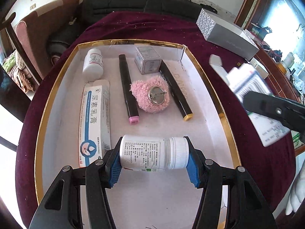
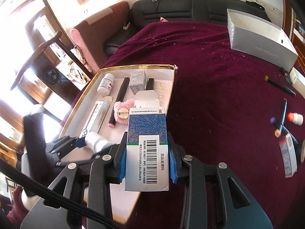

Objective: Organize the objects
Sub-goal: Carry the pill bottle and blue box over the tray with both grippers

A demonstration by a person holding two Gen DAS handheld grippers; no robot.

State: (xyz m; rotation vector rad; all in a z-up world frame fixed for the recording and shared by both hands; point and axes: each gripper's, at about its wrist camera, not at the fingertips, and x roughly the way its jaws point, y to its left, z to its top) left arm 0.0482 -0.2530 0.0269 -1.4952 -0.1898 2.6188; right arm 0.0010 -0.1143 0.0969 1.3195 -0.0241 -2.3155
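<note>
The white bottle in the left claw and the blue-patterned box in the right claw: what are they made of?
White ribbed-cap bottle: looks like matte opaque plastic, with moulded ridges on the cap and a printed paper label wrapped around it. Blue leaf-patterned barcode box: most likely thin printed cardboard with a slightly glossy finish; its folded tuck flap stands open on top.

The tray floor lies bare near and right. Far and left, bottle, tube box, markers, pink puff and small carton crowd it.
</note>
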